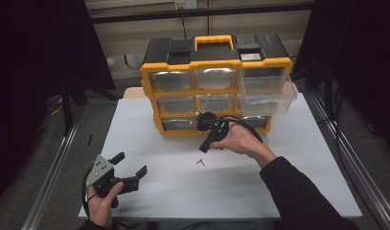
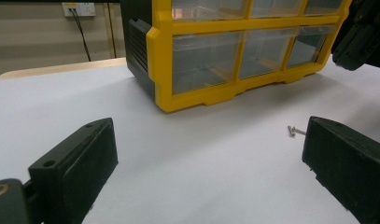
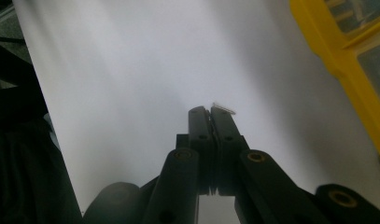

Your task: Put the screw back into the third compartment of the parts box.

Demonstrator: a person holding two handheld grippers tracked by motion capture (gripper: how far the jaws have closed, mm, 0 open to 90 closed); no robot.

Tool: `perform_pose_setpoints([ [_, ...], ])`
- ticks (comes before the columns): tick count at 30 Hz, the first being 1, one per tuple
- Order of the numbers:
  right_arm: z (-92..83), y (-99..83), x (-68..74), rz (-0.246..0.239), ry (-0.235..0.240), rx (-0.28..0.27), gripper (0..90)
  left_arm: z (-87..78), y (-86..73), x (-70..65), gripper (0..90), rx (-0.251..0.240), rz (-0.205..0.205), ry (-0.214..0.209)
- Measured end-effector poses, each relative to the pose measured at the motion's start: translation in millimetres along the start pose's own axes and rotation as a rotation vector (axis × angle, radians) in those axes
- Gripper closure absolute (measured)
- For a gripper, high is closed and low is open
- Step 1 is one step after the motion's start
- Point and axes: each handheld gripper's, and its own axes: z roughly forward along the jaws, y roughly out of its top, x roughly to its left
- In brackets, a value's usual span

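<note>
A small metal screw (image 1: pixel 200 162) lies on the white sheet (image 1: pixel 288 158) in front of the yellow and black drawer cabinet (image 1: pixel 216 86). My right gripper (image 1: pixel 203 148), held in a hand, hangs just above the screw with its jaws pressed together and pointing down at the table. In the right gripper view the screw (image 3: pixel 223 108) shows just past the tips of the right gripper (image 3: pixel 210 112); I see nothing pinched between them. My left gripper (image 1: pixel 131 163) rests at the front left, open and empty. Between the wide jaws of the left gripper (image 2: pixel 208 154) the sheet is bare, and the screw (image 2: pixel 295 131) lies near its right jaw.
The cabinet's top right clear drawer (image 1: pixel 267 91) is pulled out over the sheet. The other drawers (image 2: pixel 204 58) are pushed in. Metal rails (image 1: pixel 53 172) run along both sides of the table. A wall socket (image 2: pixel 78 8) is behind.
</note>
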Motion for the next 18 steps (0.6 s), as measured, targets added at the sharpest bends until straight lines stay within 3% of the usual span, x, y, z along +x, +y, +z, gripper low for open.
perform_pose_setpoints([
  [9,-24.0,5.6,10.4,-0.037,-0.014,-0.043,88.3,0.1,0.1,0.1,3.2,0.000,0.002,0.000],
  [18,-50.2,11.0,14.3,-0.024,-0.024,-0.068,88.3,0.3,0.1,0.4,3.2,0.000,0.006,0.001],
])
